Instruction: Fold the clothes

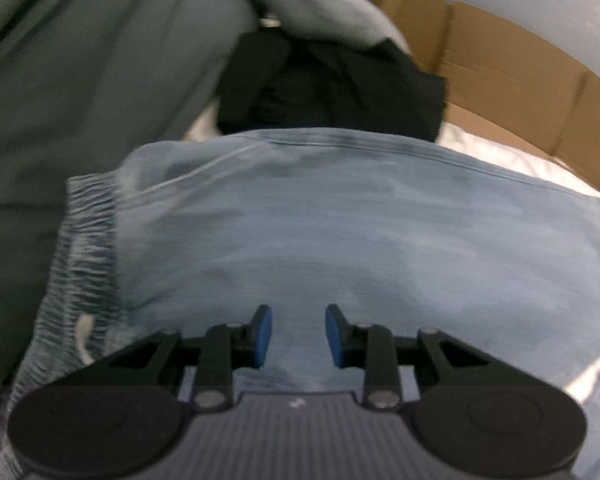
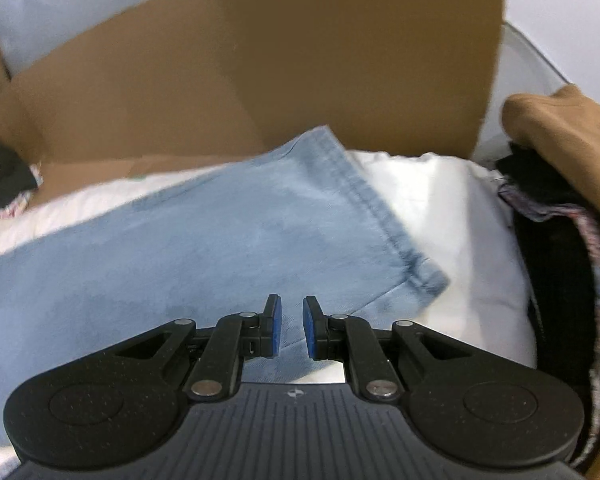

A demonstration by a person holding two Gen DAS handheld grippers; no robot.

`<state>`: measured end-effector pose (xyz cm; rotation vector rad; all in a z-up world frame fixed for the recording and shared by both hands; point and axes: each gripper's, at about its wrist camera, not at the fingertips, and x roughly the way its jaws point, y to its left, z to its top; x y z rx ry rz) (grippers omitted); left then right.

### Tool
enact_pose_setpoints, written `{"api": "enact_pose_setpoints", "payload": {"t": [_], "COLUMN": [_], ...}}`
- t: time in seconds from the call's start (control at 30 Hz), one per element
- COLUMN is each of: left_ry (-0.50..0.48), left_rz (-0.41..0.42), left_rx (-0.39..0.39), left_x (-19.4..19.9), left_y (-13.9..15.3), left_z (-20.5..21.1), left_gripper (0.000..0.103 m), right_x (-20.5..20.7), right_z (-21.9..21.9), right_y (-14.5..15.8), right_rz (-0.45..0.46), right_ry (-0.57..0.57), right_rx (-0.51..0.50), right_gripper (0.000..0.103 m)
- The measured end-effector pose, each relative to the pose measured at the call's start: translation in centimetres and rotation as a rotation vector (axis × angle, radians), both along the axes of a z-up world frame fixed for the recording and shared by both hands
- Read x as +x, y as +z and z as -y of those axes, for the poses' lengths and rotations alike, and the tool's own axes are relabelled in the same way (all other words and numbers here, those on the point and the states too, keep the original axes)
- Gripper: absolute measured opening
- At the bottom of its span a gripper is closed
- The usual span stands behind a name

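Light blue denim-look trousers (image 1: 340, 220) lie flat on a white sheet (image 2: 452, 216). Their gathered elastic waistband (image 1: 84, 248) and a white drawstring (image 1: 85, 336) show at the left of the left wrist view. My left gripper (image 1: 299, 336) hovers just above the cloth near the waist, its blue pads apart with nothing between them. In the right wrist view the trouser leg (image 2: 200, 232) ends in a stitched hem (image 2: 380, 208). My right gripper (image 2: 291, 328) is over the leg near that hem, jaws slightly apart and empty.
A grey-green garment (image 1: 80, 80), a black one (image 1: 328, 84) and a pale grey one (image 1: 312, 4) lie beyond the waistband. Cardboard walls (image 2: 260, 72) stand behind the sheet. At the right a brown garment (image 2: 560, 132) tops a dark pile (image 2: 548, 248).
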<state>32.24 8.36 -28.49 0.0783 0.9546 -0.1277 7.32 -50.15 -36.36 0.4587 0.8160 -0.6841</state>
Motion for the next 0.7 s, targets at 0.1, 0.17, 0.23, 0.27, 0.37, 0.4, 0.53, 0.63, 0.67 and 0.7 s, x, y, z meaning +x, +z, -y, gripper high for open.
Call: {"api": "enact_pose_setpoints", "payload": {"t": [0.1, 0.17, 0.23, 0.27, 0.37, 0.4, 0.53, 0.63, 0.67, 0.7], "left_ry": [0.066, 0.101, 0.129, 0.144, 0.2, 0.209, 0.218, 0.227, 0.229, 0.238], "left_rz": [0.036, 0.069, 0.097, 0.106, 0.13, 0.136, 0.154, 0.153, 0.146, 0.14], "left_rx": [-0.01, -0.012, -0.012, -0.013, -0.02, -0.019, -0.004, 0.015, 0.025, 0.025], "left_x": [0.7, 1.3, 2.1, 2.5, 3.8, 4.1, 5.4, 6.8, 7.4, 7.9], "left_y": [0.0, 0.2, 0.4, 0.5, 0.5, 0.5, 0.2, -0.4, -0.6, -0.9], "left_z": [-1.6, -2.6, -3.4, -3.7, -4.7, -4.8, -4.9, -5.0, -5.0, -5.2], "left_gripper": [0.031, 0.03, 0.029, 0.029, 0.025, 0.025, 0.025, 0.025, 0.025, 0.024], "right_x": [0.4, 0.1, -0.3, -0.1, 0.3, 0.5, 0.8, 0.8, 0.8, 0.7], "right_z": [0.1, 0.3, 0.3, 0.2, -0.1, -0.1, 0.2, 0.2, 0.2, 0.1], "right_y": [-1.4, -2.4, -2.8, -2.9, -3.0, -3.0, -3.1, -3.1, -3.1, -3.0], "right_rz": [-0.056, -0.096, -0.115, -0.125, -0.157, -0.165, -0.176, -0.177, -0.177, -0.177], "right_ry": [-0.008, -0.018, -0.013, -0.006, 0.013, 0.016, 0.022, 0.03, 0.032, 0.033], "right_rx": [-0.004, -0.006, -0.022, -0.032, -0.06, -0.064, -0.071, -0.075, -0.076, -0.077], "right_gripper": [0.018, 0.018, 0.017, 0.018, 0.018, 0.018, 0.018, 0.018, 0.018, 0.018]}}
